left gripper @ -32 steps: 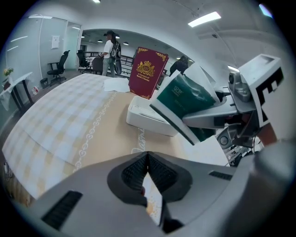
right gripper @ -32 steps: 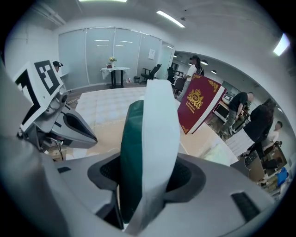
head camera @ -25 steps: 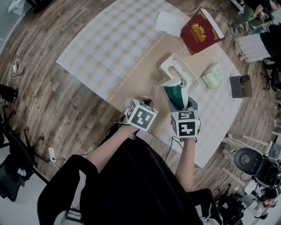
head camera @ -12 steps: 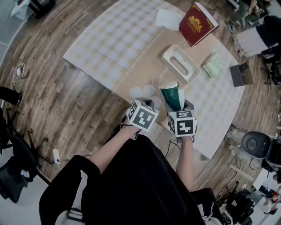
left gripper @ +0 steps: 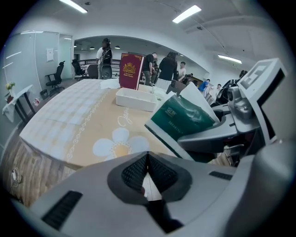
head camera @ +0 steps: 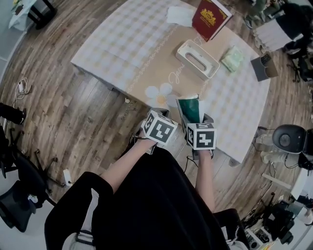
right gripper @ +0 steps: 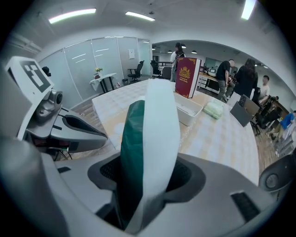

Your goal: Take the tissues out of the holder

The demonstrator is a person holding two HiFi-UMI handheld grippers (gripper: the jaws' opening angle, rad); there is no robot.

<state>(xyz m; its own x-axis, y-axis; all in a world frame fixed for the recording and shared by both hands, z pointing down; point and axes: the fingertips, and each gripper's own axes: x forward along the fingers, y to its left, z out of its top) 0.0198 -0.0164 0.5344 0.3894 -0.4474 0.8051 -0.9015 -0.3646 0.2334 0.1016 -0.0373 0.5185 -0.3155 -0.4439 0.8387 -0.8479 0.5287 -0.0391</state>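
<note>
Two claws sit side by side over the near edge of the worktop (head camera: 122, 49). The right claw (right gripper: 148, 183) has its jaws set fairly wide and clamped on a green-and-white tissue pack (right gripper: 150, 134), pads pressing both flat faces; the pack stands on edge between them and projects well beyond the tips. The left claw (left gripper: 147, 169) is just beside it, jaws closed together with nothing between them, not touching the pack. In the head view the pack is raised clear of the surface, next to a daisy print (head camera: 159, 92) on the cloth. The holder (head camera: 182, 51), a white oblong tray, rests further out on the tan centre strip, well apart from the pack. A pale green packet (head camera: 232, 58) lies just beside the holder's right end. Beyond the holder a red book (head camera: 210, 17) stands upright, with a white sheet (head camera: 180, 14) near its left side. A dark grey flat item (head camera: 264, 67) lies at the right edge of the worktop. Several people stand in the room beyond the far end.
</note>
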